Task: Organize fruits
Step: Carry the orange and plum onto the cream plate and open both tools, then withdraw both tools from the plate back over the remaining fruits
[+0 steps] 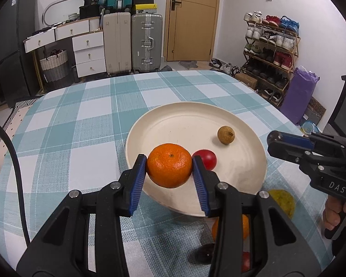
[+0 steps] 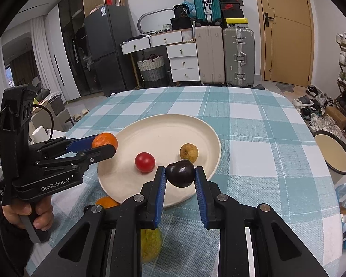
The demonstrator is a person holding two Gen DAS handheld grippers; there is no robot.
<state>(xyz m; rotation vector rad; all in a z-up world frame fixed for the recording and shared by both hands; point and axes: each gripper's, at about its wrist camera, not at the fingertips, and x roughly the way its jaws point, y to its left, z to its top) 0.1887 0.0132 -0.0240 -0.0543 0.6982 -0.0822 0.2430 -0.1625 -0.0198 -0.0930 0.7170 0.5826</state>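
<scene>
A cream plate (image 1: 186,124) (image 2: 163,133) sits on the checked tablecloth. On it lie a red tomato (image 1: 207,158) (image 2: 145,162) and a small brown fruit (image 1: 226,134) (image 2: 189,152). My left gripper (image 1: 169,165) (image 2: 103,143) is shut on an orange (image 1: 169,165) (image 2: 104,140) above the plate's near-left rim. My right gripper (image 2: 180,173) (image 1: 273,139) is shut on a dark plum (image 2: 180,173) above the plate's near rim. On the table near me lie another orange (image 1: 244,227) (image 2: 106,202), a yellow fruit (image 1: 282,199) (image 2: 151,243), a dark fruit (image 1: 204,252) and a red fruit (image 1: 245,260), partly hidden by fingers.
A round basin (image 2: 333,151) stands off the table's right edge. Suitcases (image 1: 132,41), drawers (image 1: 90,53), a door and a shoe rack (image 1: 269,53) line the far wall. The checked tablecloth (image 1: 80,124) stretches left and beyond the plate.
</scene>
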